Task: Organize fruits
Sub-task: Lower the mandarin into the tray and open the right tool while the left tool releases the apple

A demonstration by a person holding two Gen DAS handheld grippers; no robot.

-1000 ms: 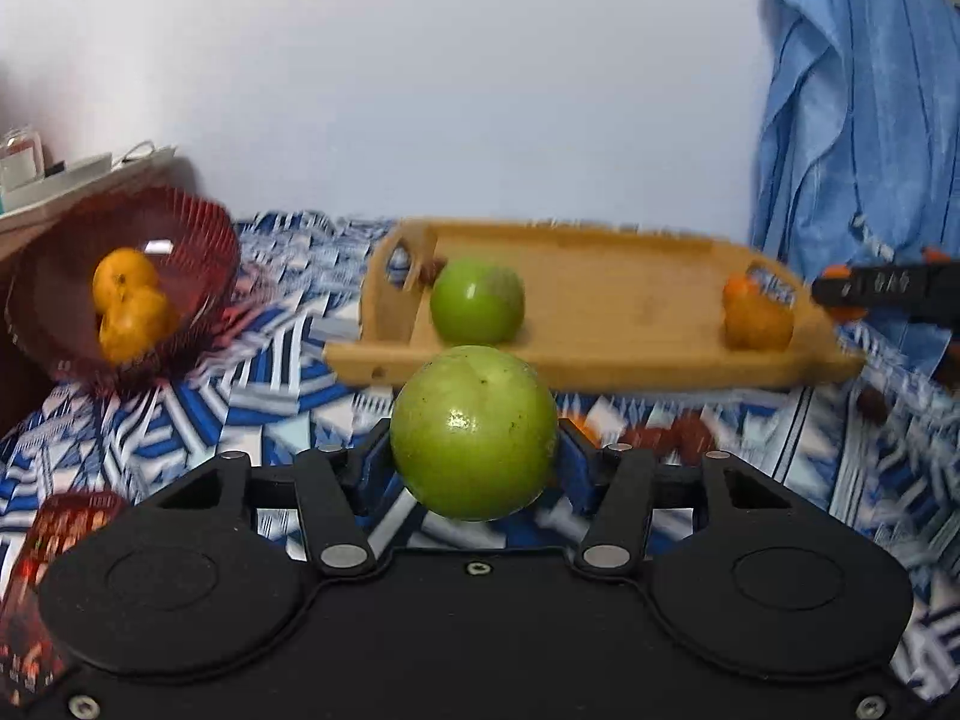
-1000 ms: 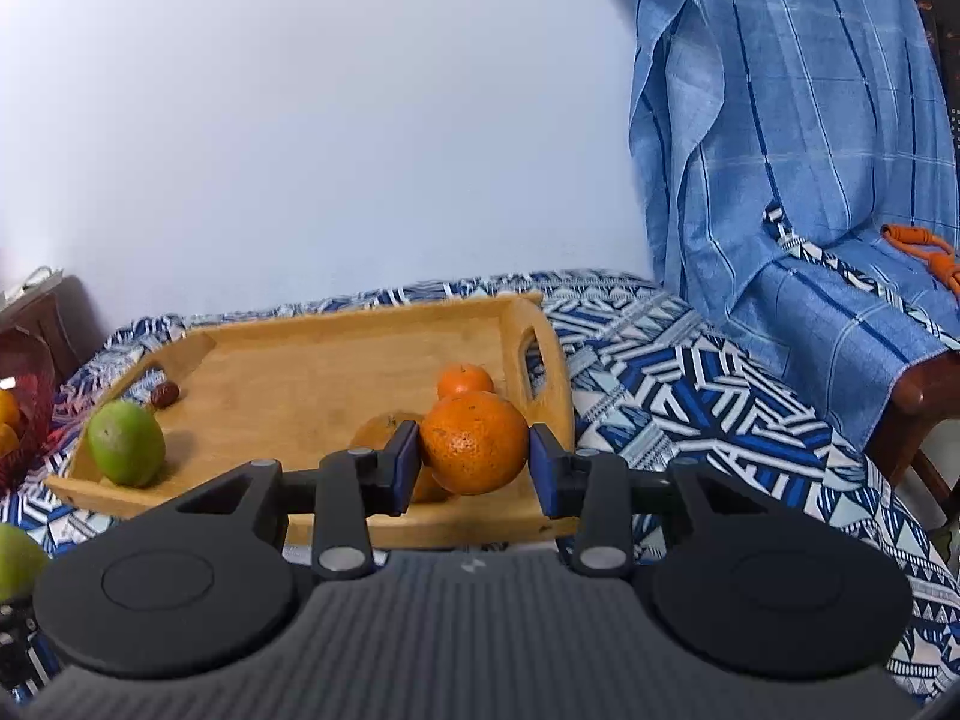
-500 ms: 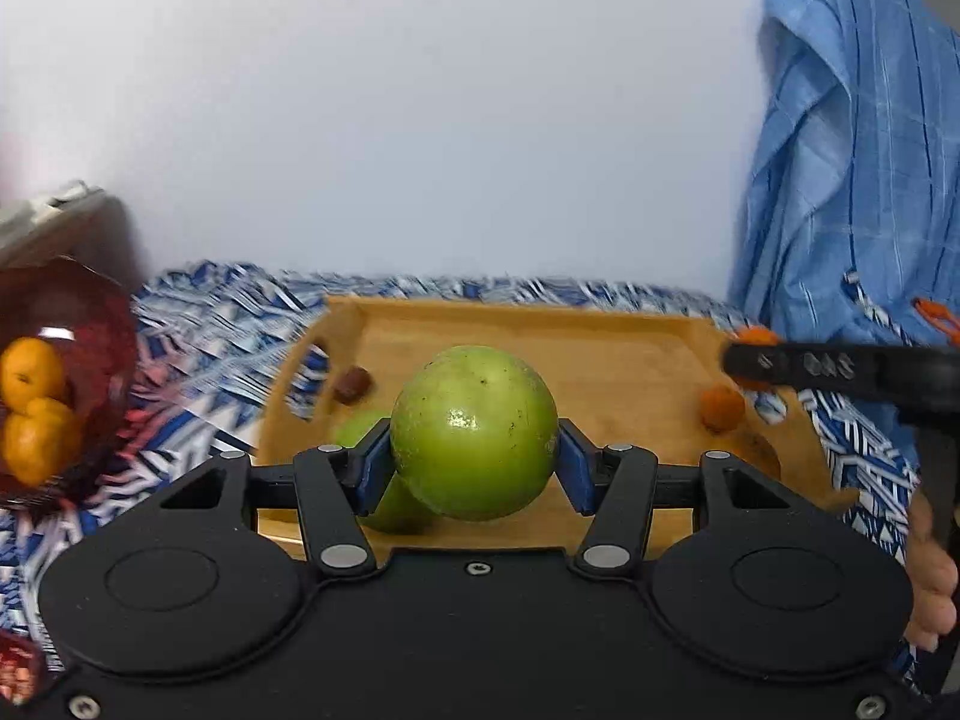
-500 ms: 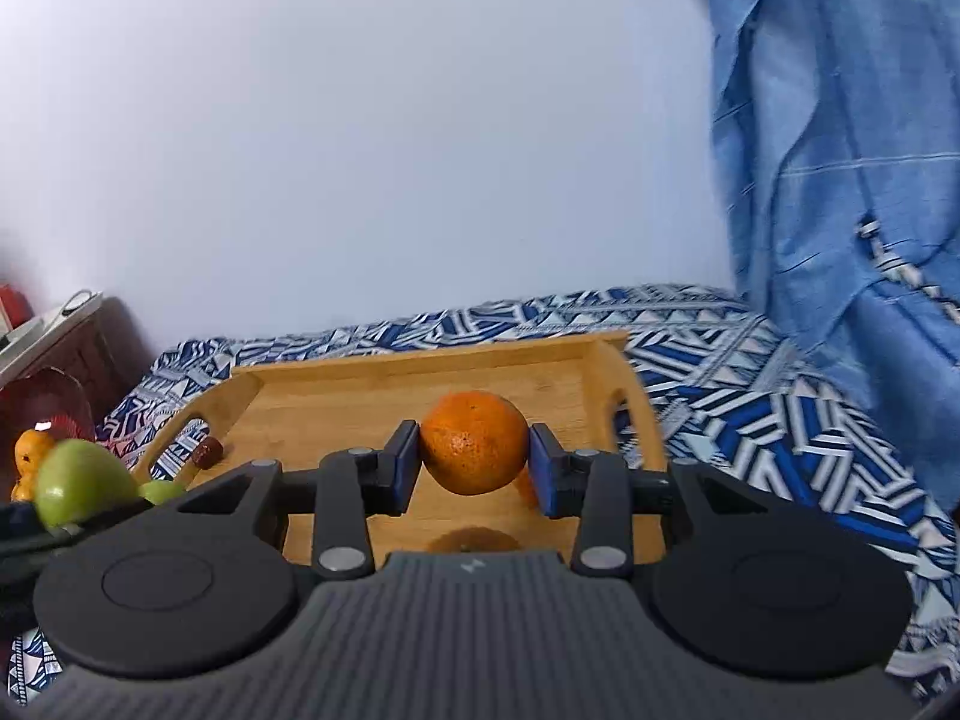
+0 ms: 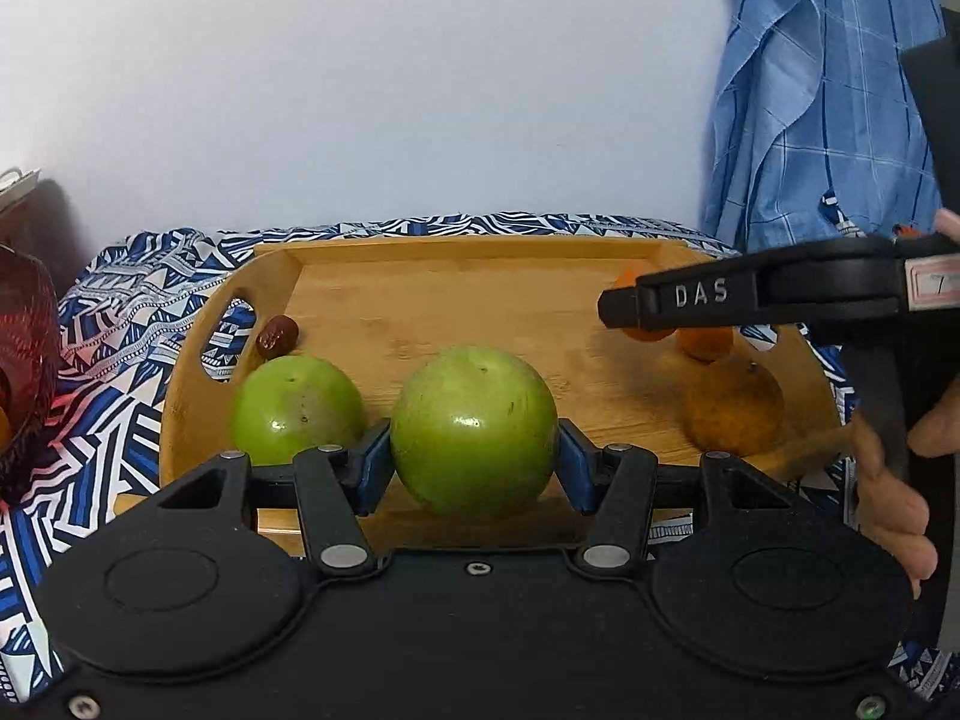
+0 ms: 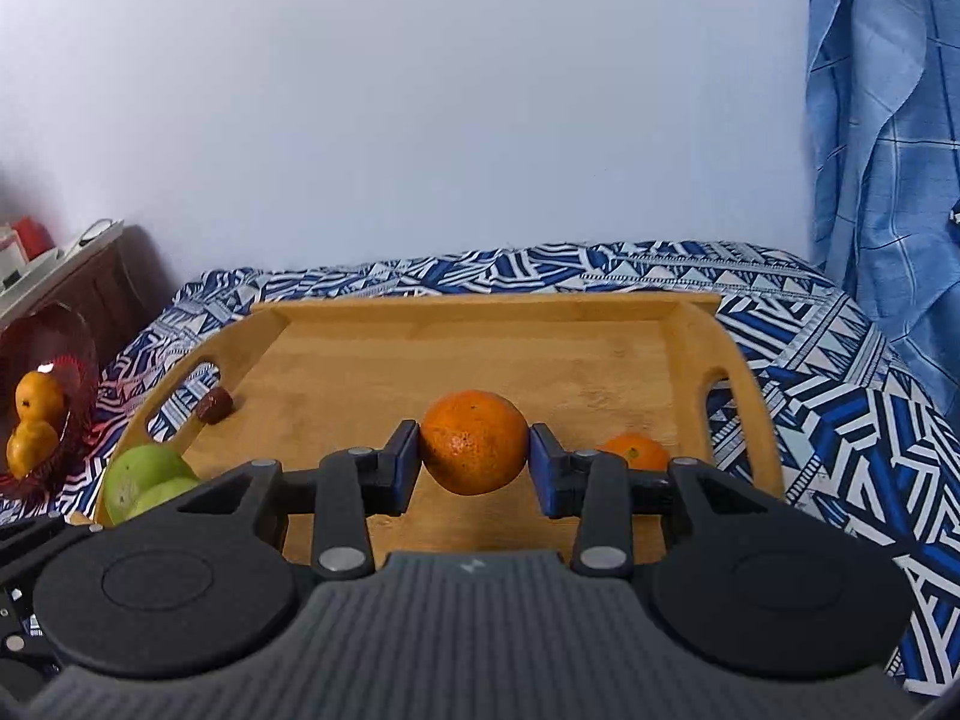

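A green apple (image 5: 474, 429) is clamped between the blue pads of the left tool (image 5: 474, 468), while an orange (image 6: 474, 441) is gripped likewise by the right tool (image 6: 474, 465), both over the wooden tray (image 6: 480, 348).

Both wrist views look forward, low and near, sharing the tray (image 5: 420, 312), seemingly side by side

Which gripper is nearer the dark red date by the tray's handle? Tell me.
Left. The left gripper hovers at the tray's left end, close to the date; the right gripper hovers over the opposite end.
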